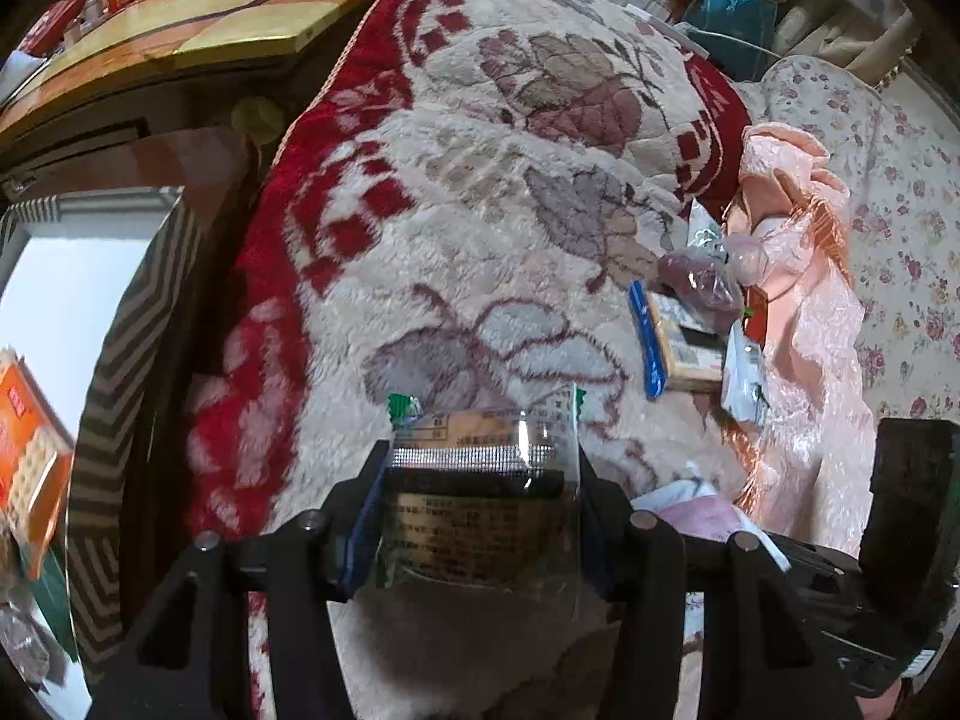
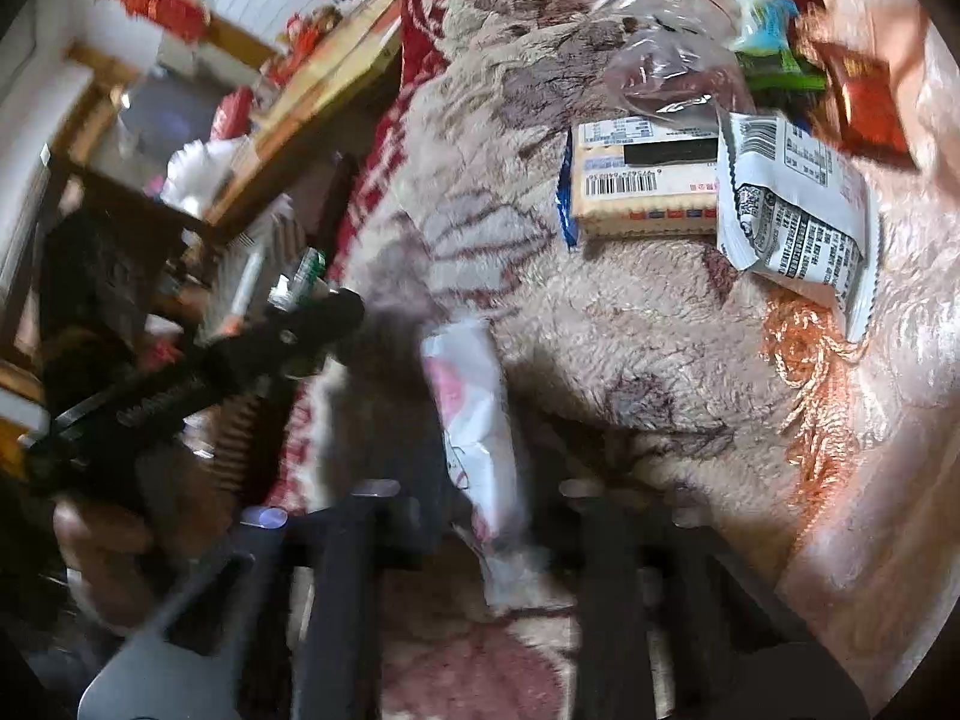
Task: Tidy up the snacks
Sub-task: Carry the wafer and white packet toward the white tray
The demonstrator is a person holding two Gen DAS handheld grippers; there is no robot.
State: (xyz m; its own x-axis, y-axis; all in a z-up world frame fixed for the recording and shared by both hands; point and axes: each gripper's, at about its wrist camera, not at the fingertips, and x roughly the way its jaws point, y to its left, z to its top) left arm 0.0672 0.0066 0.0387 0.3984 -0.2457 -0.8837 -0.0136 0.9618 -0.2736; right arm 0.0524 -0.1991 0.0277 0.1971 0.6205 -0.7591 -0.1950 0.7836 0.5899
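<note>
- Landmark: cracker box (image 2: 645, 180) (blue end flap, barcode up), lying on the floral blanket (image 1: 480, 180).
- Left hand-held gripper (image 1: 483, 468): closed on a clear packet (image 1: 480, 516) with green corners; pads press both side edges. Packet is held above the blanket, nearer the camera than the box and to its left in the left wrist view.
- Right hand-held gripper (image 2: 474, 420): jaws fully closed, clamped on a white-pink packet (image 2: 474, 414). View is blurred, so exact pad contact is hard to read. Packet sits nearer the camera than the box, below and left of it in the right wrist view.
- The same white-pink packet shows at lower right in the left wrist view, well below the box.
- White packet (image 2: 792, 216) w/ black print: touching the box's right end, part lying on the pink cloth (image 2: 888, 360).
- Clear bag (image 2: 666, 66): just beyond the box, touching its far edge.
- Green packet (image 2: 774, 69) and red packet (image 2: 864, 102): beyond the box, to its right, near the pink cloth.
- Orange fringe (image 2: 810, 360): right of the box, nearer the camera, along the cloth edge.
- Wooden worktop (image 1: 198, 18): far left of the box, past the blanket's red border.
- Orange box (image 1: 30, 432): far left edge of the left wrist view, well apart from the cracker box.
</note>
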